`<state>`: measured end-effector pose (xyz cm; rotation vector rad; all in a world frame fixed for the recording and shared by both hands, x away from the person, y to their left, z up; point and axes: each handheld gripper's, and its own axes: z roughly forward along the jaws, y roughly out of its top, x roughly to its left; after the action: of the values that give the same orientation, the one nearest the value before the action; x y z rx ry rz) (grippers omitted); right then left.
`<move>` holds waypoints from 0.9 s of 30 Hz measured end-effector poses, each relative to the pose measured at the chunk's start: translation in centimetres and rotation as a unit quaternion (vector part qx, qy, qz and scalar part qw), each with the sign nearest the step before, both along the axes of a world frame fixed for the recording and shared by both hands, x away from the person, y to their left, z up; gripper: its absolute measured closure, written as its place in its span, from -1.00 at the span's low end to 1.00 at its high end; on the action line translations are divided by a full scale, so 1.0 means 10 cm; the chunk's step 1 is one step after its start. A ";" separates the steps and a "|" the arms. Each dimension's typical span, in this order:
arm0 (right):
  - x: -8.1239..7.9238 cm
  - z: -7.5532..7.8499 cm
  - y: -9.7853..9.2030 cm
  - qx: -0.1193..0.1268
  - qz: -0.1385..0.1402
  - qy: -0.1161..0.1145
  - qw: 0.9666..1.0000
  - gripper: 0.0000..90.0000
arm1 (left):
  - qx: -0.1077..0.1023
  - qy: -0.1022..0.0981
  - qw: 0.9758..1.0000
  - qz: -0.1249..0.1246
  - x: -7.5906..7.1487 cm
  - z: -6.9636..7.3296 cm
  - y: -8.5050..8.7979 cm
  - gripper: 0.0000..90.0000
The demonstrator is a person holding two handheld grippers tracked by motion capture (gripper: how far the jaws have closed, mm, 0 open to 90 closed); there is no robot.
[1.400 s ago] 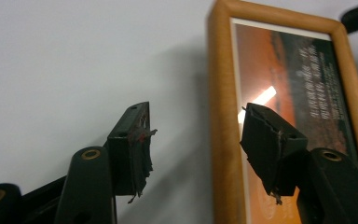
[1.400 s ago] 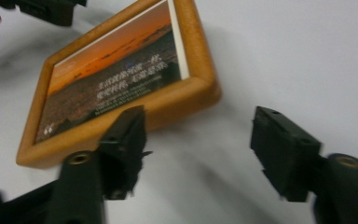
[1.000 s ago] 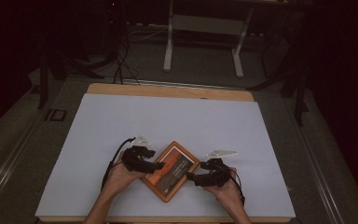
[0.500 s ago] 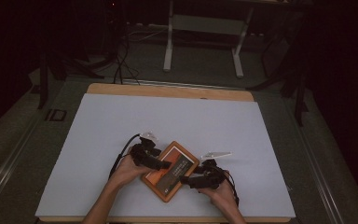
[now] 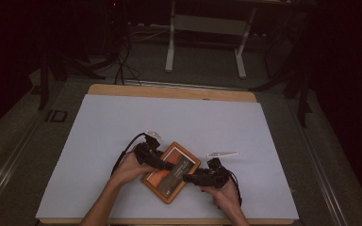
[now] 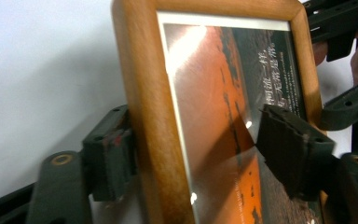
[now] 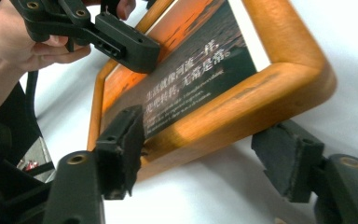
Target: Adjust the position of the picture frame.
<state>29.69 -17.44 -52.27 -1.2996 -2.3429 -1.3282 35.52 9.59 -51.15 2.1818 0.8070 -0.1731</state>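
Observation:
A wooden picture frame (image 5: pixel 171 172) holding an orange and dark print with white lettering lies on the white table cover (image 5: pixel 122 122). My left gripper (image 5: pixel 166 165) comes in from the left. In the left gripper view its jaws have just closed on the frame's side rail (image 6: pixel 144 116), one pad against the wood and the other on the glass; this gripper (image 6: pixel 200 149) grips it. My right gripper (image 5: pixel 188 179) reaches from the right. Its jaws (image 7: pixel 203 149) have been closing around the frame's end rail (image 7: pixel 223 116): one pad touches the front, the other stands slightly off the back.
The wooden table edge (image 5: pixel 169 92) runs along the back of the cover. Beyond it on the dark floor stand a white stand (image 5: pixel 202 42) and several cables (image 5: pixel 120 56). Both forearms come in from the bottom edge.
The left hand has slid right, onto the frame's left side. Both grippers' jaws stood wider half a second ago and have narrowed around the frame. The frame stays in place.

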 end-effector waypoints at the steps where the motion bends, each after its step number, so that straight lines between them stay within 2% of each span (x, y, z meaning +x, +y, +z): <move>1: 0.01 0.02 0.01 0.000 0.001 -0.003 1.000 -0.15 | 0.000 -0.007 1.000 0.008 -0.01 0.03 0.03 -0.24; 4: 0.03 0.10 0.05 -0.003 0.004 -0.014 1.000 -0.03 | 0.001 -0.023 1.000 0.015 -0.05 0.12 0.13 -0.11; 6: 0.06 0.16 0.09 -0.006 0.007 -0.018 1.000 0.04 | -0.009 -0.031 0.999 0.020 -0.09 0.17 0.20 -0.04; 8: 0.07 0.20 0.15 -0.009 0.015 -0.024 1.000 0.10 | -0.012 -0.041 0.999 0.023 -0.13 0.21 0.25 0.02; 11: 0.10 0.29 0.21 0.001 0.035 -0.028 0.999 0.22 | -0.023 -0.063 0.997 0.034 -0.24 0.29 0.36 0.12; 16: 0.09 0.48 0.32 -0.019 0.074 -0.068 0.995 0.30 | -0.043 -0.093 0.994 0.046 -0.41 0.34 0.55 0.25; 17: 0.08 0.51 0.35 -0.024 0.080 -0.075 0.994 0.32 | -0.056 -0.091 0.993 0.039 -0.43 0.33 0.59 0.25; 20: 0.07 0.60 0.42 -0.034 0.102 -0.099 0.989 0.36 | -0.083 -0.071 0.994 0.027 -0.40 0.26 0.62 0.00; 22: 0.06 0.65 0.47 -0.044 0.113 -0.114 0.986 0.36 | -0.093 -0.060 0.994 0.011 -0.39 0.23 0.60 -0.10; 23: 0.06 0.66 0.48 -0.048 0.118 -0.119 0.985 0.36 | -0.092 -0.060 0.994 0.001 -0.40 0.22 0.57 -0.09; 25: 0.06 0.68 0.50 -0.054 0.127 -0.125 0.983 0.36 | -0.084 -0.073 0.994 -0.004 -0.44 0.24 0.54 -0.06; 27: 0.08 0.67 0.48 -0.055 0.128 -0.120 0.983 0.37 | -0.080 -0.079 0.994 0.000 -0.46 0.25 0.55 0.00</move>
<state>30.50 -12.68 -45.54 -0.8618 -2.6690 -1.3536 30.88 15.08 -48.60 2.0171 0.6815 -0.0611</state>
